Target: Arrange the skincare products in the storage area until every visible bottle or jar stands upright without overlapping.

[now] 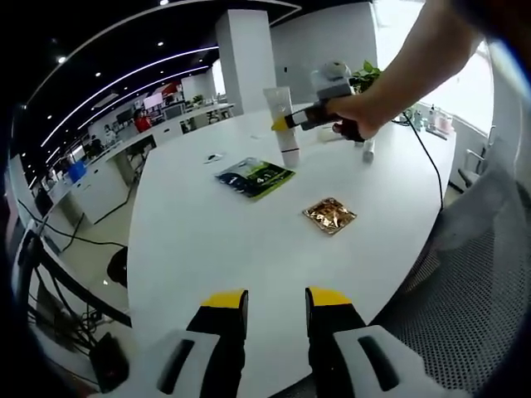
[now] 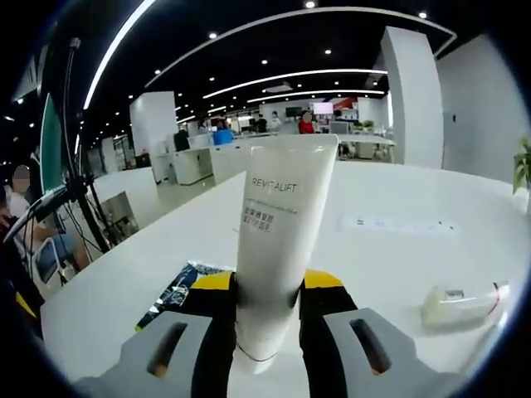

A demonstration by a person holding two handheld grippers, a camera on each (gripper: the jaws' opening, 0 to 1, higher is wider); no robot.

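At the bottom of the left gripper view, the left tongs (image 1: 276,313) hang released over the white bench (image 1: 191,240). Farther up lie a gold sachet (image 1: 329,215) and a dark packet (image 1: 255,177). At upper centre, the right tongs (image 2: 267,292) clench the upright white cream tube (image 2: 278,240); another tube (image 2: 463,304) lies at lower right.

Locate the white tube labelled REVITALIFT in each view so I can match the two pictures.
Left gripper view: white tube upright, upper centre, held by the right hand-held gripper.
Right gripper view: centre, clamped between that hand-held gripper's jaws.
Shared landmark: the dark sachet, in front of the tube; left of the tube's base in the right gripper view.
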